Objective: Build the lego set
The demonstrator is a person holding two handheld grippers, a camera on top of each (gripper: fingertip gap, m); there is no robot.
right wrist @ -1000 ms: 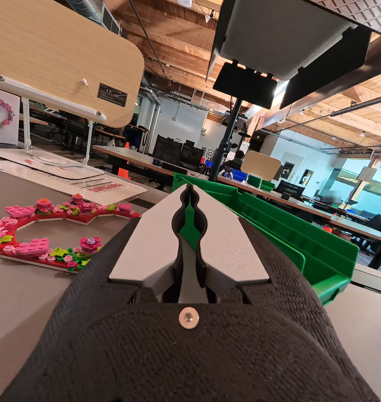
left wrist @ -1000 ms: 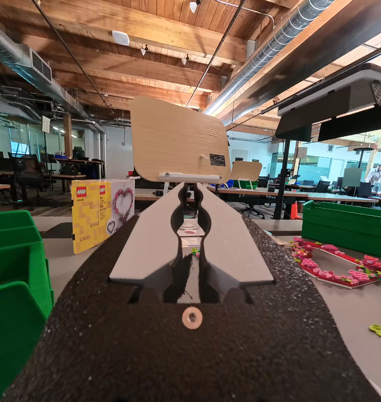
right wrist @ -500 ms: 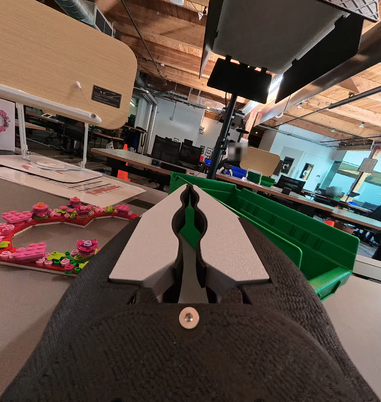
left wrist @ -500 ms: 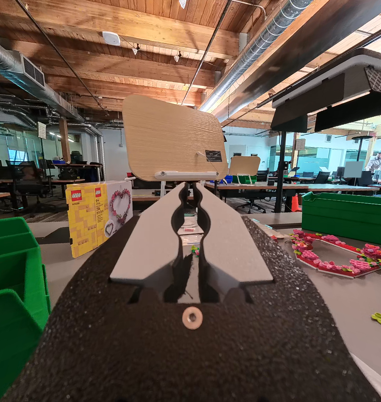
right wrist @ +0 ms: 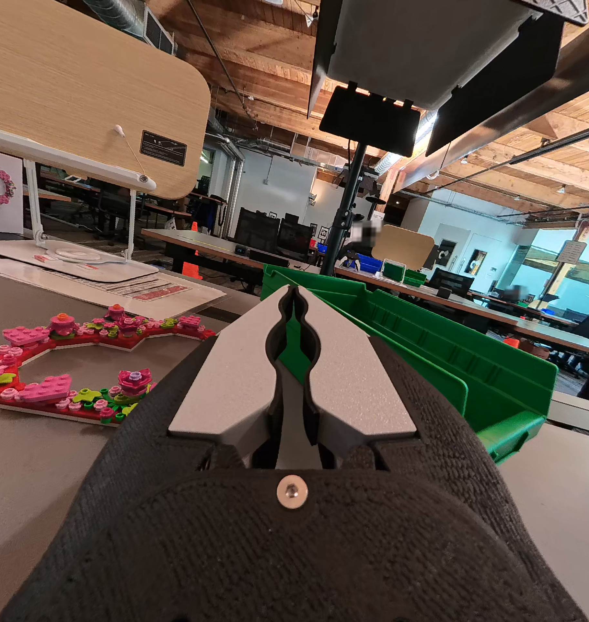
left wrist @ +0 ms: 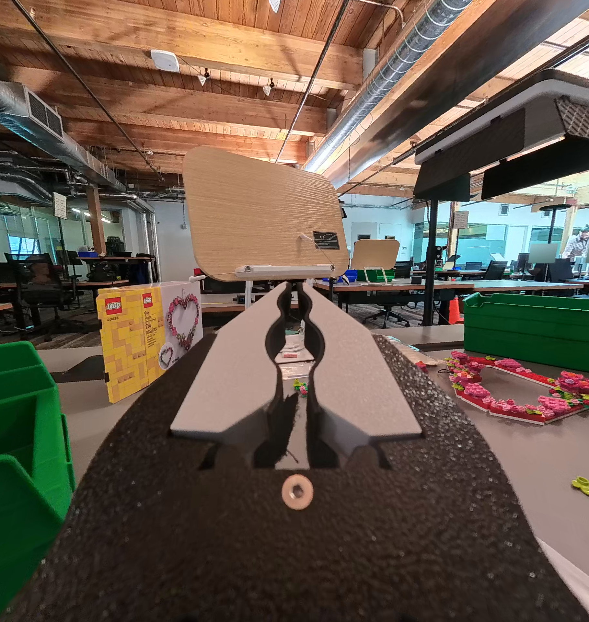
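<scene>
A red heart-shaped lego frame with pink flowers and green leaves lies flat on the grey table, at the right in the left wrist view (left wrist: 508,409) and at the left in the right wrist view (right wrist: 61,400). My left gripper (left wrist: 295,286) is shut and empty, held above the table and pointing at the book stand. My right gripper (right wrist: 293,290) is shut and empty, to the right of the heart and pointing at a green bin. A loose lime-green leaf piece (left wrist: 586,485) lies near the table's front right. A small green and pink piece (left wrist: 301,387) shows between the left fingers.
A yellow and white lego box (left wrist: 145,340) stands at the left. A wooden book stand (left wrist: 263,218) on a white base (right wrist: 71,259) stands at the back. Green bins sit at the left (left wrist: 13,437) and right (right wrist: 454,350). A clear-covered sheet (right wrist: 125,289) lies by the stand. The gap from one gripper's tips to the other's is roughly 45 centimeters. About 25 centimeters separates my right fingertips from the loose lime-green leaf piece (left wrist: 586,485).
Both grippers have tilted slightly downward, so the table objects sit a little lower and nearer in view. Both stay shut and empty.
</scene>
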